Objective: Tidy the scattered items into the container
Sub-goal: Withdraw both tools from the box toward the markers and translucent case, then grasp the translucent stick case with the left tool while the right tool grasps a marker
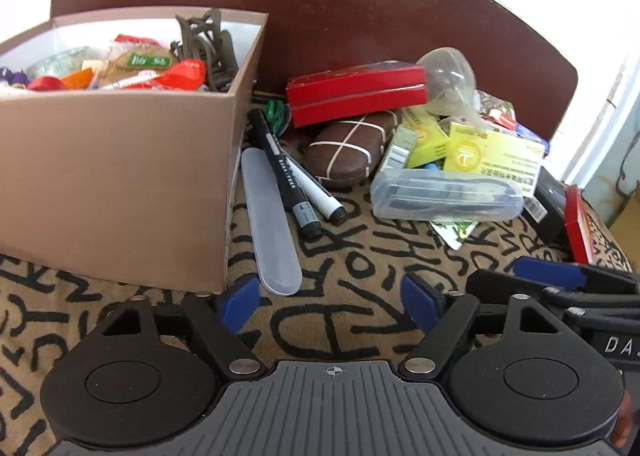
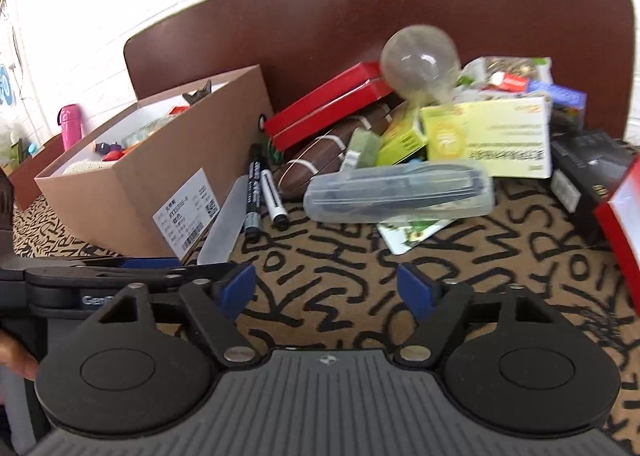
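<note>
A: Box [image 1: 120, 184] — brown cardboard, open at the top, standing on the left of a tan cloth [image 1: 352, 256] printed with black letters. It is already heaped with small things: red and orange wrappers, a green label, a dark hair claw [image 1: 208, 48] poking above the rim.

B: And the loose things?

A: Just right of the box lies a frosted plastic tube case [image 1: 270, 224], touching the box's near corner. Beside it are two markers [image 1: 296, 176], side by side, one black and one white. Further right sits a brown oval case [image 1: 352, 152] bound with crossed rubber bands, and on top of it rest two flat red boxes [image 1: 356, 94]. A clear glass bulb [image 1: 450, 76] leans behind them. A clear plastic case [image 1: 444, 192] lies in front of a pile of yellow-green cartons [image 1: 492, 154].

B: Where are the grippers?

A: The left gripper [image 1: 332, 302] hangs low over bare cloth, near the tip of the frosted tube — its blue pads spread apart, nothing between them. The right gripper [image 2: 326, 290] is close beside it, also over bare cloth, pads apart and holding nothing.

B: Anything behind?

A: A dark brown chair back [image 1: 320, 8] rises behind the pile.
</note>
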The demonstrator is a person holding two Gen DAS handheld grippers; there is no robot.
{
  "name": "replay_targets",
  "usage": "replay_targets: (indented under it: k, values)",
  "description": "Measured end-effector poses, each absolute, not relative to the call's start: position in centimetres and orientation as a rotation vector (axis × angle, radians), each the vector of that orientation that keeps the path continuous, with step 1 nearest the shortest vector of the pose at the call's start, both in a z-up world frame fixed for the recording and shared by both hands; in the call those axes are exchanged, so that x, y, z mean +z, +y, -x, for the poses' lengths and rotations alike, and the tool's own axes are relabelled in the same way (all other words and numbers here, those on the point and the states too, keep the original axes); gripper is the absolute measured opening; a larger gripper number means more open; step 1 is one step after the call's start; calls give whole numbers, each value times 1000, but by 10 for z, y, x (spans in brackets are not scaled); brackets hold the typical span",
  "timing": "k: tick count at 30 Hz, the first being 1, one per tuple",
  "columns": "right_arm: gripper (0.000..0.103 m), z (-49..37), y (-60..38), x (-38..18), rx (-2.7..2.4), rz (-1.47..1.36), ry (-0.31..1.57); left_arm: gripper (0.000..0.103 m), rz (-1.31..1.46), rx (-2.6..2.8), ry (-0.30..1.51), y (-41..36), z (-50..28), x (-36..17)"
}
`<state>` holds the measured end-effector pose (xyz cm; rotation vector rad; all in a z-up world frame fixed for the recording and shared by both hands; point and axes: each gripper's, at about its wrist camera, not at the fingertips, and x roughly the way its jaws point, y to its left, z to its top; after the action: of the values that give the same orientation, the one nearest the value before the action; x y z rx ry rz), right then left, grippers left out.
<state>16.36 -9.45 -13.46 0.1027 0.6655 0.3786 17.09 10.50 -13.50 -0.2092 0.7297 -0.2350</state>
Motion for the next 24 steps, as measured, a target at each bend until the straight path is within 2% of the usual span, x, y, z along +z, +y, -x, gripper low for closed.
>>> replay_targets:
  k: [9,11,13,14,16,17,22,23,24]
  values:
    - [63,-204,-75,-143,492,-150,732,70,173,-200,722,112,-182,-151]
    - [62,-214,-67,-147,525,-157,747,62,165,-180,713,112,-181,-151]
    - [62,-223,-55,-151,542,-124,755,49,188,-148,708,116,-180,-152]
    - [62,-227,-50,-152,549,-111,758,46,207,-132,707,119,-180,-152]
    - [62,-235,-41,-155,557,-93,755,29,248,-105,703,123,-179,-154]
    - [62,-238,-36,-156,554,-80,751,27,265,-90,699,124,-179,-154]
    - [65,-255,-18,-163,526,-17,738,29,256,-75,690,121,-178,-156]
    - [65,-258,-15,-166,524,-12,744,25,252,-75,690,120,-179,-156]
    - [62,-260,-13,-169,521,-6,744,24,252,-76,692,120,-179,-156]
